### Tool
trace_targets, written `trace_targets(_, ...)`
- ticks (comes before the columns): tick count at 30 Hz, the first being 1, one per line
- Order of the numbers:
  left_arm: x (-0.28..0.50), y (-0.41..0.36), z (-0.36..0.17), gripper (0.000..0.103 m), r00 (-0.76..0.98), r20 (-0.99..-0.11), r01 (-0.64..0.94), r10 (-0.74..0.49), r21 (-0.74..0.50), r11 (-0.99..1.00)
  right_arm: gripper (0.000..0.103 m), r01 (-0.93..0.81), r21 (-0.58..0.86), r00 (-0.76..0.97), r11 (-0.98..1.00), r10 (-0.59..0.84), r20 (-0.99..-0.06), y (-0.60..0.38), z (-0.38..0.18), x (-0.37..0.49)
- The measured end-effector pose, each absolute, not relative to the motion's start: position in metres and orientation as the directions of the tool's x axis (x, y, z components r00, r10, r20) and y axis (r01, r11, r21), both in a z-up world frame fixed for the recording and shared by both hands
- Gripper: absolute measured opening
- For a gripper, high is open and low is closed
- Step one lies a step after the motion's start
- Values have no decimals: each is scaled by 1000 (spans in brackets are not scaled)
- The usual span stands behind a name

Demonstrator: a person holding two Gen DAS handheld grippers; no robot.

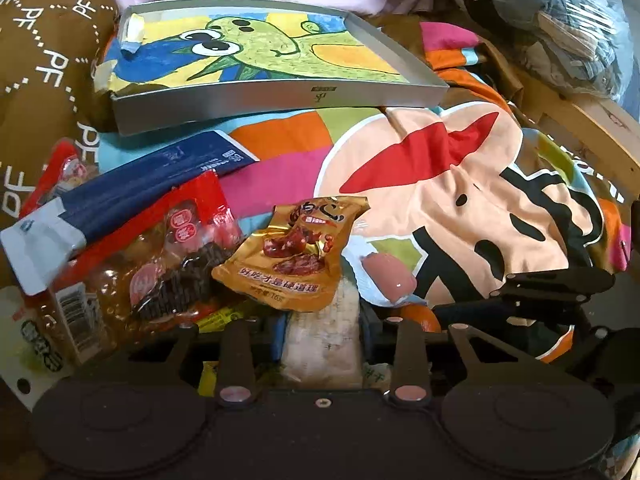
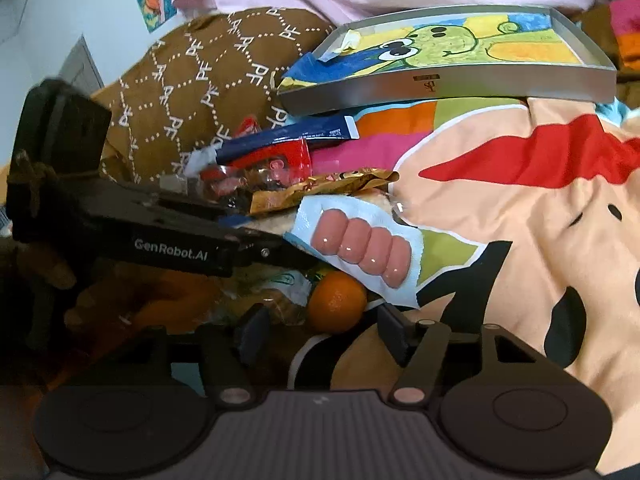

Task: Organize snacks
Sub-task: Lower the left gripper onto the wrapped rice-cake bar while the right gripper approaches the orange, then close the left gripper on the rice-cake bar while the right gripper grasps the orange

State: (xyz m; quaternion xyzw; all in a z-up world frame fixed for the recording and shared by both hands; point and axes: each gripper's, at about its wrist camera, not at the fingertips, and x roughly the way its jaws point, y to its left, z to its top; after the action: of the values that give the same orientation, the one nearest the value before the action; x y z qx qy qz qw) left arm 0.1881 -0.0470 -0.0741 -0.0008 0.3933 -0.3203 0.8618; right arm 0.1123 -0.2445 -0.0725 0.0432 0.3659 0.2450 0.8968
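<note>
So, nearest first: a pale whitish packet is pinched between the left gripper fingers, dead centre, its long axis running straight out along them. The right gripper is spread, nothing held, with an orange sitting just ahead in the gap, slightly left of centre. Right past that, a sausage pack is laid slanting, long axis going from ahead-left to ahead-right of the right fingers, so the right side is probably nearer for it. The snack pile is stacked ahead-left: a gold packet, a red bag. Farthest out, straight ahead, a silver tray is waiting, presumably the destination.
</note>
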Motion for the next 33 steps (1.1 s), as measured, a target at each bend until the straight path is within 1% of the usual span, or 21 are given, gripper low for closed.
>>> trace_targets(5, 186, -44, -73, 36, 493, -682, 546, -540, -242, 803, 67, -335, 334, 623, 881, 473, -623, -257, -73, 121)
trace_targets(6, 185, -44, -73, 36, 494, -682, 542, -539, -243, 805, 63, -316, 341, 624, 885, 465, -628, -257, -74, 124)
trace_targets(8, 186, -42, -73, 36, 496, -682, 532, -538, -251, 809, 57, -299, 311, 628, 902, 431, -647, -254, -76, 127)
trace_targets(14, 184, -44, -74, 36, 502, -679, 537, -536, -242, 808, 55, -286, 274, 623, 918, 395, -675, -241, -80, 130)
trace_targets(18, 184, -44, -73, 36, 502, -684, 540, -530, -231, 809, 36, -273, 243, 643, 931, 364, -673, -237, -80, 129)
trace_targets(22, 181, -48, -70, 35, 497, -703, 526, -508, -221, 821, 36, -283, 187, 671, 941, 334, -663, -232, -77, 118)
trace_targets(27, 178, -48, -66, 35, 469, -726, 503, -504, -250, 828, 36, -305, 94, 709, 948, 292, -642, -231, -70, 99)
trace_targets(29, 179, -44, -65, 35, 431, -741, 478, -515, -297, 827, 36, -310, 67, 718, 948, 280, -637, -233, -67, 91)
trace_targets(33, 178, -36, -63, 35, 377, -745, 423, -550, -390, 818, 36, -302, 61, 727, 951, 271, -631, -238, -60, 81)
